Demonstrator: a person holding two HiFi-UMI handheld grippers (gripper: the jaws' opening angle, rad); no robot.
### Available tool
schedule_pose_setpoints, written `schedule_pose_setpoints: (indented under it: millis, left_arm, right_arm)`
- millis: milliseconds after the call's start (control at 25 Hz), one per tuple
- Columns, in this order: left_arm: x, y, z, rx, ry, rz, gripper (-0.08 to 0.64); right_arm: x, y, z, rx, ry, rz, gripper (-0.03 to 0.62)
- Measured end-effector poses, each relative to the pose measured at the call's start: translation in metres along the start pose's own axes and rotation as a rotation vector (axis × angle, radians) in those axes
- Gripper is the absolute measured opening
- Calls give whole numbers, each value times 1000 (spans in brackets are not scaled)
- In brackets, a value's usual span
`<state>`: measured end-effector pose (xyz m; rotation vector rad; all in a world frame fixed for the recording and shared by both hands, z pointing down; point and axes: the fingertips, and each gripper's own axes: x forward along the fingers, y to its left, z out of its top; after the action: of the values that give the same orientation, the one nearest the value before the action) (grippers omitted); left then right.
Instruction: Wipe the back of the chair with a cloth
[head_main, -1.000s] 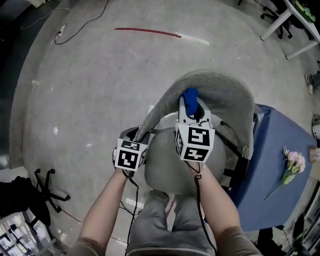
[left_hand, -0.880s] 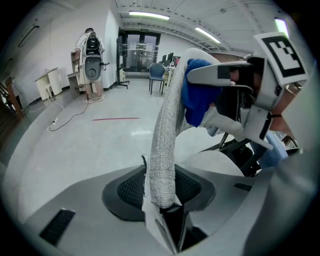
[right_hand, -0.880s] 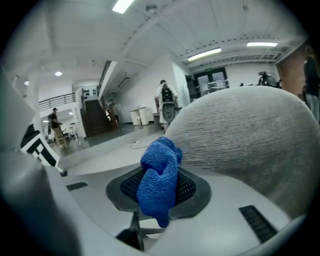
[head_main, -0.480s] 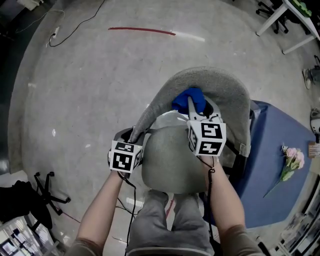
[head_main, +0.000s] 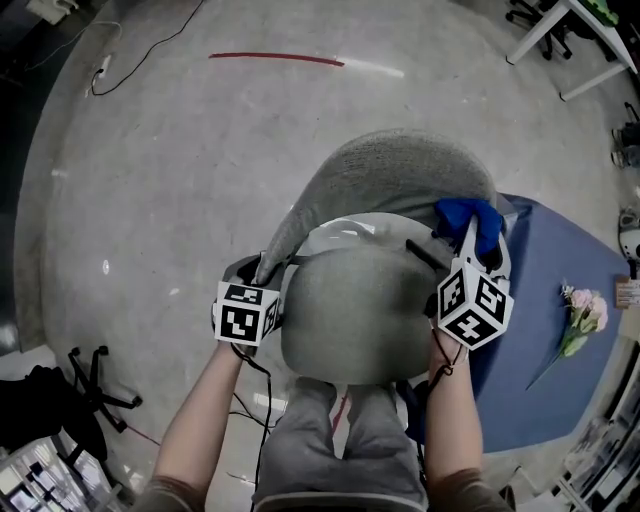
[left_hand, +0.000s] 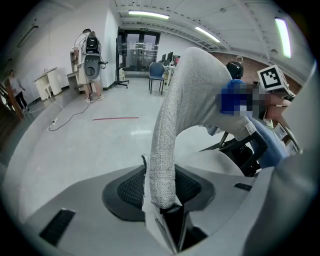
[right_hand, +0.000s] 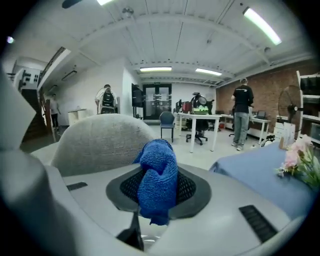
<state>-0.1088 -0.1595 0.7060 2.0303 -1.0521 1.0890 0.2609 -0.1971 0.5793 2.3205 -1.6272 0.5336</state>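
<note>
A: Status?
B: Mid-wipe, I'd say. The right gripper (head_main: 468, 235) has its jaws clenched on the blue cloth (head_main: 462, 213), at the right end of the chair back (head_main: 400, 170), about 2 o'clock in the head view. Can't tell if it's touching the fabric.
A: Other side?
B: The left gripper (left_hand: 162, 202) has its jaws clamped on the back's left edge, about 8 o'clock, steadying it.
A: Next?
B: Likely press the cloth on and sweep toward 12 o'clock. Stay clear of the blue tabletop (head_main: 545, 290) at 3 o'clock.

Coarse woven chair back (head_main: 400, 170); fuzzy cloth (right_hand: 157, 182)
</note>
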Motion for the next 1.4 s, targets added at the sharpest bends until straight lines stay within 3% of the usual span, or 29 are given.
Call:
schedule_pose_setpoints:
  millis: [80, 200, 400, 600, 720, 840, 920, 1000, 1200, 1400]
  left_arm:
    - [0, 0, 0, 2, 0, 0, 166]
    - [0, 2, 0, 0, 1, 0, 166]
    - [-1, 1, 0, 0, 0, 0, 167]
    - [-2, 2, 0, 1, 2, -2, 167]
    - [-3, 3, 1, 0, 0, -6, 167]
    - [-3, 5, 0, -2, -1, -8, 167]
    - [-3, 5, 0, -2, 0, -9, 167]
    - [-3, 5, 0, -3, 2, -11, 167]
    - [-4, 6, -1, -4, 2, -8, 167]
    - [-3, 4, -1, -2, 5, -8, 166]
  right_arm:
    - [2, 10, -3, -38, -14, -28, 109]
    - [15, 64, -14, -131, -8, 43, 107]
    - [24, 161, -31, -160, 33, 245, 107]
    - [-11, 250, -56, -184, 92, 550, 107]
    - [-36, 282, -70, -196, 135, 690, 107]
    - [-40, 288, -78, -231, 140, 745, 107]
    - [-29, 276, -79, -249, 137, 731, 107]
    - [-10, 251, -82, -252, 148, 662, 109]
    - [44, 122, -94, -119, 234, 320, 109]
    - [27, 18, -85, -36, 193, 51, 109]
